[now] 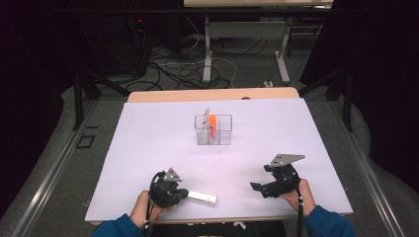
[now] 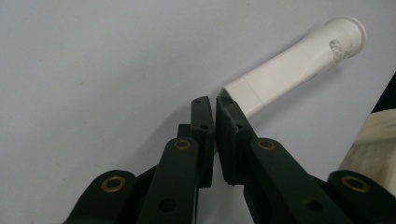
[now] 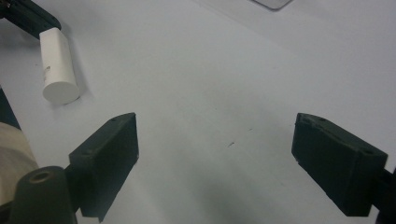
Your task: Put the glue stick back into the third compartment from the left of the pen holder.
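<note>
We hold the white plastic tube [image 2: 292,67], smooth, flattened at one end and flared at the other, by its very tip: the left gripper [image 1: 185,194] has its black fingers [image 2: 201,135] closed thinly on that flat end, low over the matte white counter [image 1: 148,148]. So slight a bite may let it swivel or slip out. The right gripper [image 1: 258,188] waits open and empty; the clear box [image 1: 213,130] stands well apart.

Bright lit table [image 1: 148,148], dark surroundings, soft shadows, close views perhaps slightly blurred
</note>
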A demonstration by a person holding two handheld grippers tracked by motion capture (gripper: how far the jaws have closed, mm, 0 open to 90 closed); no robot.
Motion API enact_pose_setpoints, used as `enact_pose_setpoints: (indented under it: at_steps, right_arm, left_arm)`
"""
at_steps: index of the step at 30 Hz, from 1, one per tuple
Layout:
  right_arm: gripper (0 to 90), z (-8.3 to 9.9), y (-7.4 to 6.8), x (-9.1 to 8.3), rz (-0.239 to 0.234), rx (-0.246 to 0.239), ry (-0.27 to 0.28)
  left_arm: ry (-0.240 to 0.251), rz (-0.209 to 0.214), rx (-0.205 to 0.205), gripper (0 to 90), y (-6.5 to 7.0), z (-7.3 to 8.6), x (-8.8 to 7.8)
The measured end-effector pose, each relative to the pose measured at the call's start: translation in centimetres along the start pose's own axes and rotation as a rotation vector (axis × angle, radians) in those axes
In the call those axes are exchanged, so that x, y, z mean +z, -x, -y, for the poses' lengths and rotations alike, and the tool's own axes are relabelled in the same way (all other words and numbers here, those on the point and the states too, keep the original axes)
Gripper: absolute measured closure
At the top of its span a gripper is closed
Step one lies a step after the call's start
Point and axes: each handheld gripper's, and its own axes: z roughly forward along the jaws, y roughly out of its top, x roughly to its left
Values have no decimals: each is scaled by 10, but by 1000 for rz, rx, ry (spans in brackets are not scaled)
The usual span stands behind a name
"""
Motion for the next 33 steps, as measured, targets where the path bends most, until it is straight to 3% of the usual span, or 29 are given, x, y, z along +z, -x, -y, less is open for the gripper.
enact_pose_setpoints:
  at_steps: [14, 16, 19, 21, 29, 33]
  right_arm:
    - [142, 0, 0, 0, -2, 1, 0]
    - [142, 0, 0, 0, -2, 4, 0]
    - [142, 1, 0, 2, -2, 7, 36]
    - [142, 0, 1, -1, 0, 5, 8]
    - [142, 0, 2, -3, 3, 5, 16]
    - [142, 0, 3, -4, 7, 7, 10]
  left_arm:
    - [6, 13, 30, 846, 16, -5, 7]
    - [-3, -1, 60, 847, 18, -6, 7]
    - [-4, -14, 72, 832, 16, -6, 6]
    - [-4, -11, 74, 816, 13, -6, 4]
    - [8, -13, 98, 700, 8, -7, -7]
    - [11, -13, 111, 593, 7, -8, -10]
